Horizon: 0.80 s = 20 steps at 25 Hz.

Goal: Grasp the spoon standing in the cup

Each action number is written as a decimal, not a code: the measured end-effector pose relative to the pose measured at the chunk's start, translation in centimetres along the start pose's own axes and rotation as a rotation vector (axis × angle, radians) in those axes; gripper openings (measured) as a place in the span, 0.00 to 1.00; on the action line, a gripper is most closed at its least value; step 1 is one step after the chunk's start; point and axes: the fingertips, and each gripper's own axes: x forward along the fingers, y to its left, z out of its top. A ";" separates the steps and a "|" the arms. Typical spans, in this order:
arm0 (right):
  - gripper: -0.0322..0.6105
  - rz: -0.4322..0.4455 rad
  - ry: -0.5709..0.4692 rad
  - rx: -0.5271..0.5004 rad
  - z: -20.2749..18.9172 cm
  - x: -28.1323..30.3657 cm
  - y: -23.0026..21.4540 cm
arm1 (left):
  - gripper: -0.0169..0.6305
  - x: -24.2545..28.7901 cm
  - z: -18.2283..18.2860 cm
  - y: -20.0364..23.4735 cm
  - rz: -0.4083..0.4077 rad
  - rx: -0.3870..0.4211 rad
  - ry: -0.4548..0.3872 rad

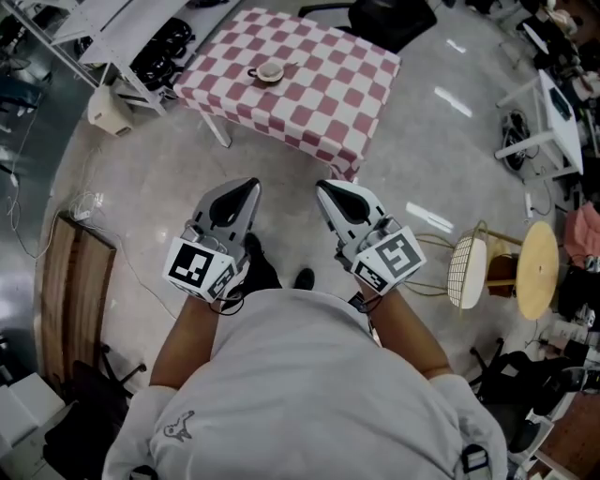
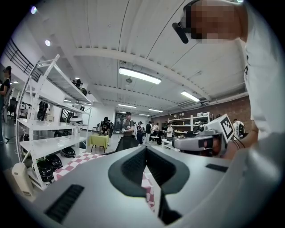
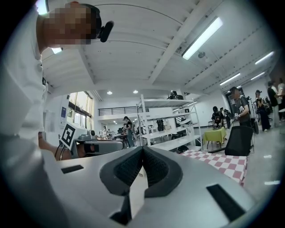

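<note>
I stand on the pale floor [image 1: 431, 159] with both tools held up in front of my chest, well apart from the bench [image 1: 328, 94], which lies ahead of me under a red-and-white checked cloth. The cup [image 1: 270, 71] sits on that cloth towards the far side, alone, with its handle turned to the left; the spoon in it is too small in the head view for me to make out with certainty. My left tool [image 1: 249, 187] is pressed together: in the left gripper view its dark ribbed pads [image 2: 133, 167] meet at the tip, and past them I see a strip of the checked cloth and white shelving [image 2: 49, 133] with dark items on its lower shelves. My right tool [image 1: 324, 189] is pressed together too, its pads [image 3: 129, 167] touching at the tip in the right gripper view, with a corner of the checked bench off to the right behind it. The two tools hang side by side, near each other but not touching, tips pointing forward over the floor, each with its marker cube at the rear by my wrist. My dark shoes [image 1: 264, 267] show between and below them. A black chair [image 1: 389, 19] stands at the bench's far corner, a white container [image 1: 111, 111] rests on the floor to its left, and a round wooden stool [image 1: 537, 270] stands off to my right.
</note>
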 end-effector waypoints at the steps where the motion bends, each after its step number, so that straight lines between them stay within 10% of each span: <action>1: 0.10 -0.006 0.002 -0.005 0.0 0.6 -0.3 | 0.04 0.2 0.1 0.6 -0.005 -0.006 -0.002; 20: 0.10 -0.055 0.008 -0.022 2.7 17.5 -2.1 | 0.04 0.9 2.9 16.5 -0.089 0.099 0.014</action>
